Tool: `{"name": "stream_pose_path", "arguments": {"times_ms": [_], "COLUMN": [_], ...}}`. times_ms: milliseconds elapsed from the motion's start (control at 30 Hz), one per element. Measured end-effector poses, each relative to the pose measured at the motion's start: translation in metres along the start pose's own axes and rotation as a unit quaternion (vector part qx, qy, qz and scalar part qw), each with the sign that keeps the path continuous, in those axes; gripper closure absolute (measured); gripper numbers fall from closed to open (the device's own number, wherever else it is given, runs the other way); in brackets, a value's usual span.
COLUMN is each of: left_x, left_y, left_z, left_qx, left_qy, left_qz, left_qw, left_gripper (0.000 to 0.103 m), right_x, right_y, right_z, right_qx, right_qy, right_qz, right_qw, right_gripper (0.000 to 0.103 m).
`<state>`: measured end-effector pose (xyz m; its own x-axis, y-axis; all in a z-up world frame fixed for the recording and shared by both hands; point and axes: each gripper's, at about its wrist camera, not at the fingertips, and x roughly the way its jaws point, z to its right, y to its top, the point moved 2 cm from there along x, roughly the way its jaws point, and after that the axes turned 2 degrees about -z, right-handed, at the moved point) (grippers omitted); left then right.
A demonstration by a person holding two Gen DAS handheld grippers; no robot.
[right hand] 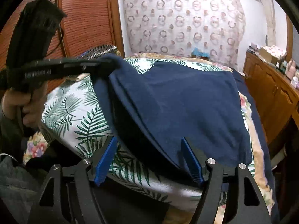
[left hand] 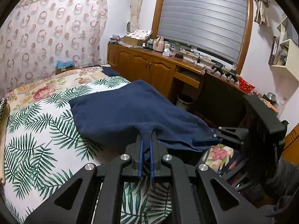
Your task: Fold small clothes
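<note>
Left tongs (left hand: 146, 140) are pressed together on a bunched fold of the navy cloth (left hand: 130, 112), the blue pads nearly meeting with the fabric pulled up between them. From that pinch the cloth slopes away and down onto the bed, so its near edge is lifted clear of the palm-leaf sheet (left hand: 37, 130) while its far part lies flat. Seen from the right wrist camera, the same left tongs (right hand: 104, 63) come in level from the left side and hold the cloth's upper left corner, with the person's left hand (right hand: 20, 102) curled around the grip below.

Right tongs (right hand: 149, 149) are spread wide, with the blue pads (right hand: 105, 158) well apart. The near hanging edge of the navy cloth (right hand: 177, 100) drops between them, and I cannot tell whether either pad touches it. In the left wrist view the right tongs (left hand: 216, 136) reach in from the right at the cloth's right corner, though the tips are hidden by fabric there.

Farther off, a flowered quilt (left hand: 56, 85) covers the far part of the bed. Beyond it hangs a curtain (left hand: 46, 33) with ring patterns, and a wooden counter (left hand: 149, 63) with clutter on it runs under a window blind (left hand: 203, 18).
</note>
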<state>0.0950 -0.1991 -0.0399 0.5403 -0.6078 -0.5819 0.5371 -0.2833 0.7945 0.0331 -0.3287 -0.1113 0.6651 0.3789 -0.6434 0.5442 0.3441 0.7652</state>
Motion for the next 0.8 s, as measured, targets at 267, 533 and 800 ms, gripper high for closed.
{"name": "stream_pose_path", "arguments": {"times_ms": [267,533,800], "left_x": [0.0,-0.002,-0.003], "left_y": [0.005,0.006,0.006], "left_z": [-0.005,-0.012,-0.017], "left_qx": [-0.008,-0.019,-0.023], "left_qy": [0.002,0.006,0.012], "left_qz": [0.01,0.016,0.02], "left_qw": [0.9999,0.9997,0.9995], "left_gripper": [0.096,0.096,0.096], "right_x": [0.004,0.006,0.01], "right_y": [-0.003,-0.005,0.002], "right_z": [0.002,0.02,0.012], "right_qx": [-0.018,-0.019,-0.055], "right_qy": [-0.035,-0.091,-0.102], "right_qz": [-0.025,-0.043,-0.049], "right_qw": [0.999,0.995,0.992], "right_gripper": [0.03,0.03,0.089]}}
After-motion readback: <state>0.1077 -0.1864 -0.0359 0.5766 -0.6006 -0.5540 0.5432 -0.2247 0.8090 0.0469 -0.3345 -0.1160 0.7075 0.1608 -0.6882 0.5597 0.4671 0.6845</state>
